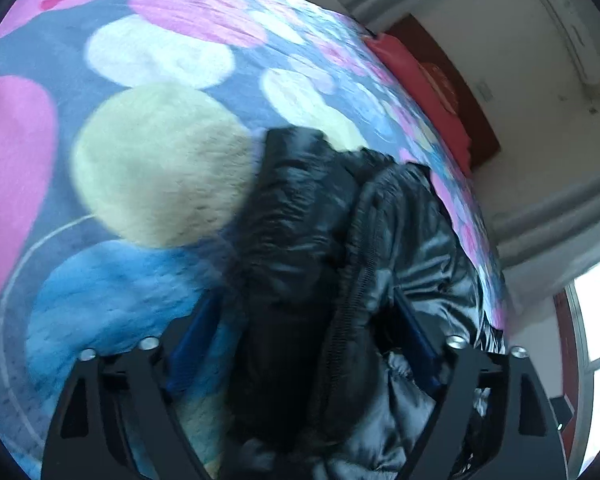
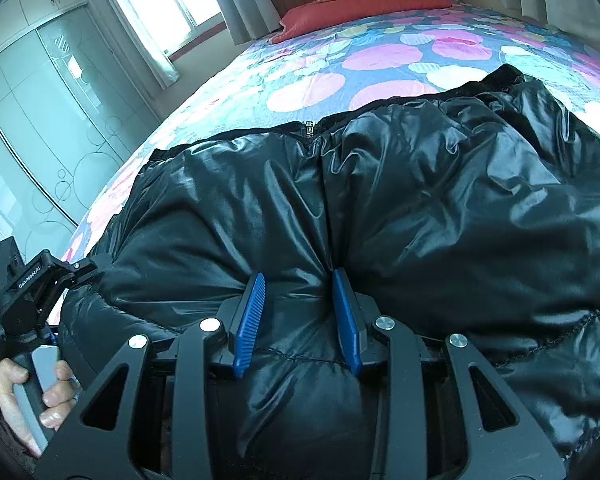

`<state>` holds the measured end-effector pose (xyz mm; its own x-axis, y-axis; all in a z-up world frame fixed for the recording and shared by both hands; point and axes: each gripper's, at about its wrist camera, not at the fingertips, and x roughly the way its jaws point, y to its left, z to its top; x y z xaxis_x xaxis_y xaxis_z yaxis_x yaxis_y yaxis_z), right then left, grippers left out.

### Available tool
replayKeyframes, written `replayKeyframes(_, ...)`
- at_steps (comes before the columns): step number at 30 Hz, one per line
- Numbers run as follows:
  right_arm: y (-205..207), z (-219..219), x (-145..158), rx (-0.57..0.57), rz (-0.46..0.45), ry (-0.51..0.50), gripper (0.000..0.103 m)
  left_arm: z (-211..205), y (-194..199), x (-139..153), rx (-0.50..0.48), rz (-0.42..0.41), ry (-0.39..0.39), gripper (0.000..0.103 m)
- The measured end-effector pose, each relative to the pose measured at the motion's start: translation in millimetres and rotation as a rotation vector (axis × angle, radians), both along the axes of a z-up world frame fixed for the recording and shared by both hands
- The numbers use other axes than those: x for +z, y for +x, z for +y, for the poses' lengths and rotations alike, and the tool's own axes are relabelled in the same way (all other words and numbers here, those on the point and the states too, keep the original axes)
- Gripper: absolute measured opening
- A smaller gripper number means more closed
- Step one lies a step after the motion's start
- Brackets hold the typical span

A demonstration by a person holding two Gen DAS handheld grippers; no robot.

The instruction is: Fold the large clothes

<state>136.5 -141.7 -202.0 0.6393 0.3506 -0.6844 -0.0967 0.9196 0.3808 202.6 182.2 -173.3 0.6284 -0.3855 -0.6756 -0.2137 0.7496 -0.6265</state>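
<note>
Right gripper (image 2: pixel 300 312) fingers pinch a fold of the slick black puffer jacket (image 2: pixel 380 200) on the bed (image 2: pixel 260 80); left gripper (image 1: pixel 300 344) gapes around its 12 o'clock bunched edge, so fabric may slip free.

Both grippers angled downward
Left gripper (image 1: pixel 304 344) jaws spread wide, loose around black jacket (image 1: pixel 300 248) fabric; right gripper (image 2: pixel 300 312) jaws pinch a fold; a hand (image 2: pixel 28 396) grips the left handle.

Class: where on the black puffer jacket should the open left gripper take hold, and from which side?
Left gripper should pinch the raised zipper ridge of the black puffer jacket, coming from the near edge: the ridge runs lengthwise between the open jaws, probably firmer than the slippery panels.
</note>
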Motion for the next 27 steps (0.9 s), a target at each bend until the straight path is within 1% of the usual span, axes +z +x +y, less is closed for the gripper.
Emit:
replayKeyframes(1,0,0,0,0.000,0.000,-0.001,0.034,-3,3,-1,-0.016,-0.005,0.001,0.086)
replayKeyframes(3,0,0,0,0.000,-0.001,-0.003,0.034,-6,7,-3,-0.037,-0.008,-0.052,0.068)
replayKeyframes(5,0,0,0,0.000,-0.003,-0.008,0.034,-5,8,-2,-0.013,0.008,-0.091,0.051)
replayKeyframes(6,0,0,0,-0.001,-0.004,-0.010,0.034,-5,8,1,-0.012,-0.001,-0.104,0.046)
replayKeyframes(8,0,0,0,0.000,-0.003,-0.009,0.034,-8,3,14,-0.014,-0.039,-0.103,0.033)
replayKeyframes(11,0,0,0,0.000,-0.004,-0.011,0.034,-19,-4,37,-0.022,-0.095,-0.079,0.028)
replayKeyframes(15,1,0,1,-0.003,-0.001,-0.005,0.034,-46,-12,76,-0.044,-0.183,-0.058,0.028)
replayKeyframes(18,3,-2,1,0.000,0.005,0.000,0.034,-72,-14,96,-0.080,-0.233,-0.048,0.028)
replayKeyframes(19,4,-3,2,0.005,0.009,-0.001,0.034,-83,-14,102,-0.097,-0.247,-0.028,0.028)
replayKeyframes(20,5,-3,3,0.007,0.009,0.000,0.034,-98,-16,110,-0.116,-0.267,0.008,0.028)
replayKeyframes(21,5,-6,7,0.008,0.008,0.001,0.033,-107,-18,116,-0.127,-0.280,0.030,0.028)
replayKeyframes(22,5,-9,9,0.006,0.009,0.008,0.032,-114,-18,119,-0.134,-0.285,0.036,0.028)
replayKeyframes(24,1,-21,14,-0.005,0.018,0.049,0.031,-129,-21,127,-0.155,-0.289,0.046,0.028)
replayKeyframes(25,-4,-31,17,-0.017,0.014,0.072,0.031,-138,-23,130,-0.164,-0.292,0.065,0.028)
replayKeyframes(27,-13,-47,25,-0.036,-0.001,0.080,0.031,-156,-26,133,-0.182,-0.297,0.100,0.028)
